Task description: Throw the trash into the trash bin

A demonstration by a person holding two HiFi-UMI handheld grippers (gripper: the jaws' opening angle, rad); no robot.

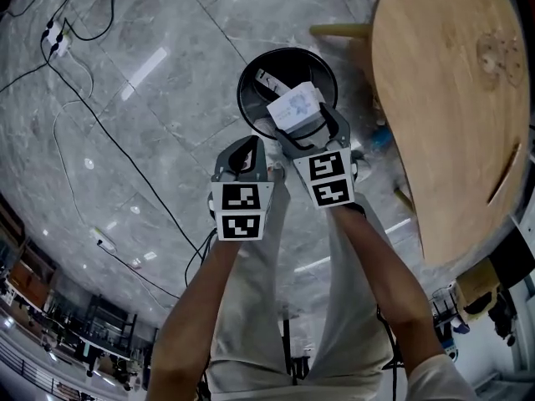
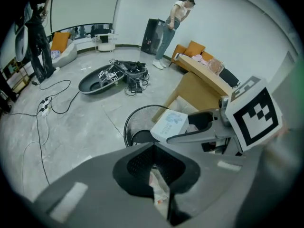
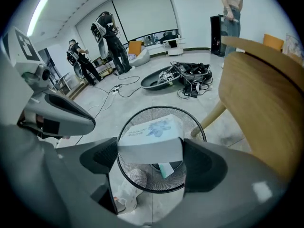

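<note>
A black wire-mesh trash bin [image 1: 251, 80] stands on the grey marble floor, with some trash [image 3: 164, 169] lying in its bottom. My right gripper [image 1: 303, 122] is shut on a white box with blue print [image 1: 294, 105], held over the bin's near rim; in the right gripper view the box [image 3: 149, 139] spans the gap between both pads above the bin [image 3: 192, 125]. Just left of it, my left gripper [image 1: 245, 153] is shut on a thin crumpled wrapper [image 2: 159, 191], short of the bin [image 2: 135, 125].
A round wooden table [image 1: 451, 98] rises close to the right of the bin. A crumpled white bag [image 3: 121, 194] lies on the floor at the bin's near side. Cables [image 1: 84, 115] and a power strip [image 1: 57, 38] run across the floor on the left. People stand far off.
</note>
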